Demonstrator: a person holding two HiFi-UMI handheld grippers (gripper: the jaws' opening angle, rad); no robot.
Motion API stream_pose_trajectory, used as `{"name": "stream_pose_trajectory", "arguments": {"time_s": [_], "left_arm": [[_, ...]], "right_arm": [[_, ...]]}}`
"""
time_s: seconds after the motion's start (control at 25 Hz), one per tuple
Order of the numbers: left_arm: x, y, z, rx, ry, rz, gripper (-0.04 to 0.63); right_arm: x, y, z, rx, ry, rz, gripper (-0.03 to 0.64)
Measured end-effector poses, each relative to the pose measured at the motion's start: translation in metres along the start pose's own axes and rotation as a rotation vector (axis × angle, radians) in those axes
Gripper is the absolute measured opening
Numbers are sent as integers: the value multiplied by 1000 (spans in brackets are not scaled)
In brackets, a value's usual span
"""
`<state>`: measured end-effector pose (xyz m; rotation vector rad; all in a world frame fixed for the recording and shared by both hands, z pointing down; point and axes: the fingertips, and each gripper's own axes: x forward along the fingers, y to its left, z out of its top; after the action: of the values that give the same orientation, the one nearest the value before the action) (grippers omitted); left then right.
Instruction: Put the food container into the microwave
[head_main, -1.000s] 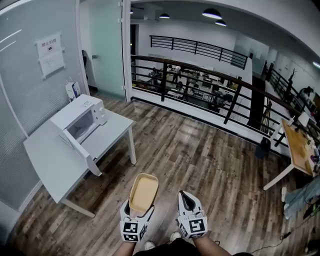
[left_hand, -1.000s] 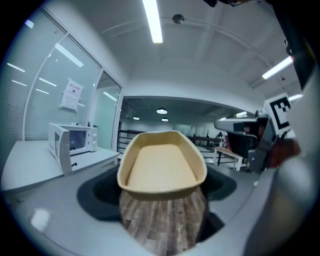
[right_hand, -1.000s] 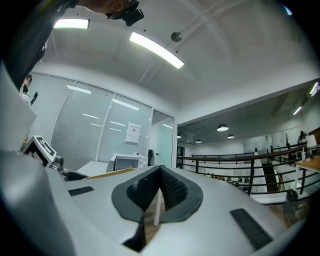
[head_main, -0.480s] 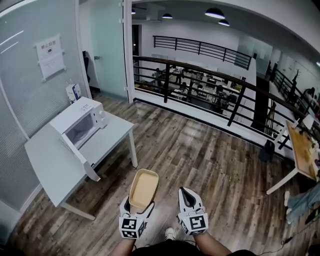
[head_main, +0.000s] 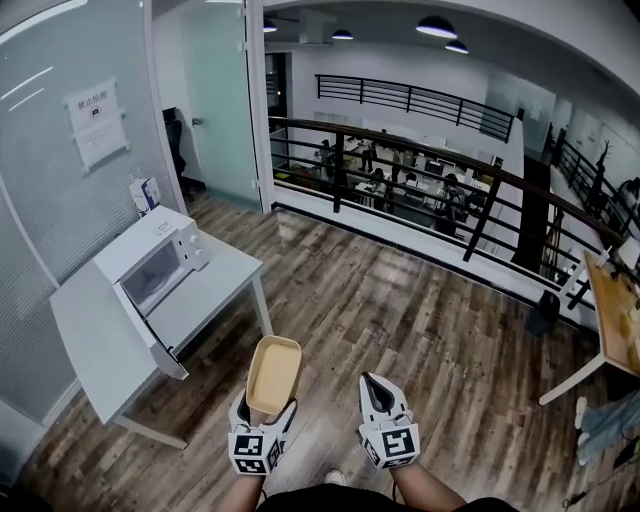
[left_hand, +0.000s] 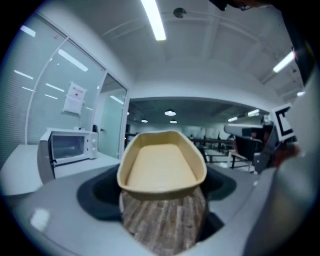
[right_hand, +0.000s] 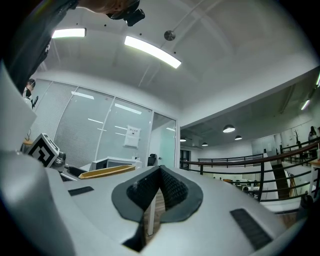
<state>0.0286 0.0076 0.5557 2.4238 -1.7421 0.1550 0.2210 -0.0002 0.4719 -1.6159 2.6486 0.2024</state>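
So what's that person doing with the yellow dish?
A person holds a gripper in each hand. The left gripper clamps an empty tan food container in its fingers. The right gripper is shut and holds nothing. The white microwave sits on a table to the left, door open, and the container isn't in it yet.

The left gripper (head_main: 262, 414) holds the container (head_main: 274, 372) over the floor (head_main: 420, 300); the microwave (head_main: 148, 268) stands open on the worktop (head_main: 215, 290).
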Motion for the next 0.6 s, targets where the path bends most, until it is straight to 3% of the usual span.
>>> {"name": "stream_pose_trajectory", "arguments": {"time_s": [0.28, 0.6], "left_arm": [[21, 1, 11, -22, -39, 59, 471], [45, 17, 15, -20, -39, 54, 471]], "right_arm": [[13, -22, -9, 20, 1, 35, -2], [51, -18, -12, 39, -6, 56, -2]]}}
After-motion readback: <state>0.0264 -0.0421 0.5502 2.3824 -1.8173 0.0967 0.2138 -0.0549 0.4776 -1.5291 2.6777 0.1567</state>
